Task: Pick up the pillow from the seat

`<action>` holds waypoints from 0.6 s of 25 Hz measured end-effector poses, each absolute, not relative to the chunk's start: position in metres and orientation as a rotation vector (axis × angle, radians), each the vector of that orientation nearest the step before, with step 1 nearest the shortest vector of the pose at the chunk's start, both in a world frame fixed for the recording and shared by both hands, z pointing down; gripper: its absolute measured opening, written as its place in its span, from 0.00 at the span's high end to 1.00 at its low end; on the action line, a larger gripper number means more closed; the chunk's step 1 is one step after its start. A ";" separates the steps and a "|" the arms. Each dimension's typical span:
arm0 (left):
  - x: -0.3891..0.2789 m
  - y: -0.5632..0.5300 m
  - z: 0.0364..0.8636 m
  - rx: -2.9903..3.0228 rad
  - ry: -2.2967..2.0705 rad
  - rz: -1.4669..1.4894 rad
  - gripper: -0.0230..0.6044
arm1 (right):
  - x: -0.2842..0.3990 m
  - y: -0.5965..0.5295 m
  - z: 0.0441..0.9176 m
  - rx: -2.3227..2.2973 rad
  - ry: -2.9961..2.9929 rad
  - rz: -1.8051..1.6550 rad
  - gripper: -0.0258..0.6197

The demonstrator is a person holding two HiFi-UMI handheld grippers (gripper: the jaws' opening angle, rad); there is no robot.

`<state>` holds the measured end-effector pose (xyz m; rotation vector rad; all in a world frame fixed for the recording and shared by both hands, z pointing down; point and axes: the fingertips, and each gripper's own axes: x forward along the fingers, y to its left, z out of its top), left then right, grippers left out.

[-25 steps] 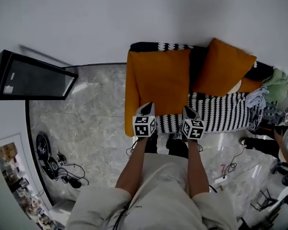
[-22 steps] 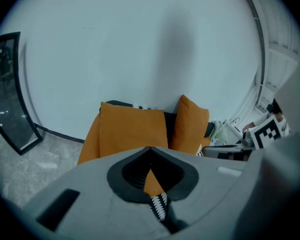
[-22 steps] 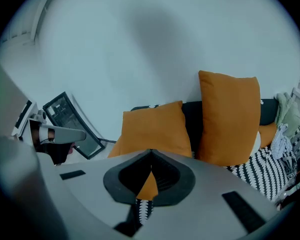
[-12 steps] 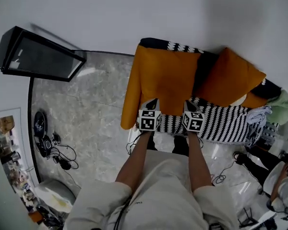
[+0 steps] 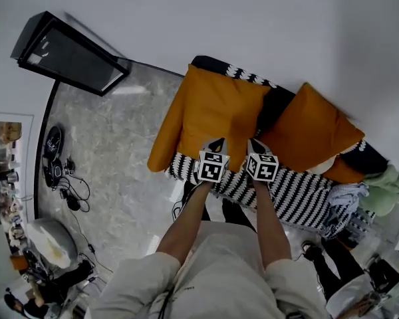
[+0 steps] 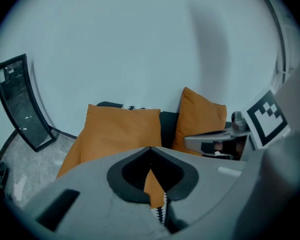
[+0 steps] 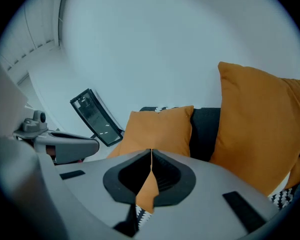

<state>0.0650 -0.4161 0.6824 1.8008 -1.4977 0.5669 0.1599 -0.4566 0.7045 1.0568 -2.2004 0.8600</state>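
— What's the room like?
— A plain pale wall (image 5: 253, 18) fills the top of the frame, evenly lit. Grey marbled floor (image 5: 113, 145) spreads below it on the left.
— Any furniture?
— A seat (image 5: 299, 195) under a black-and-white striped cover, centre right, against the wall. A black-framed glass panel (image 5: 70, 55) stands at upper left, and cables (image 5: 70, 191) lie tangled at the left edge.

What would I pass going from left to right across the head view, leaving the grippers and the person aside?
black-framed panel → left orange pillow → right orange pillow → green cloth
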 end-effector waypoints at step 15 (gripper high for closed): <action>0.109 -0.450 0.748 1.671 -1.567 0.509 0.95 | 0.194 -0.480 0.821 0.747 -2.221 1.000 0.66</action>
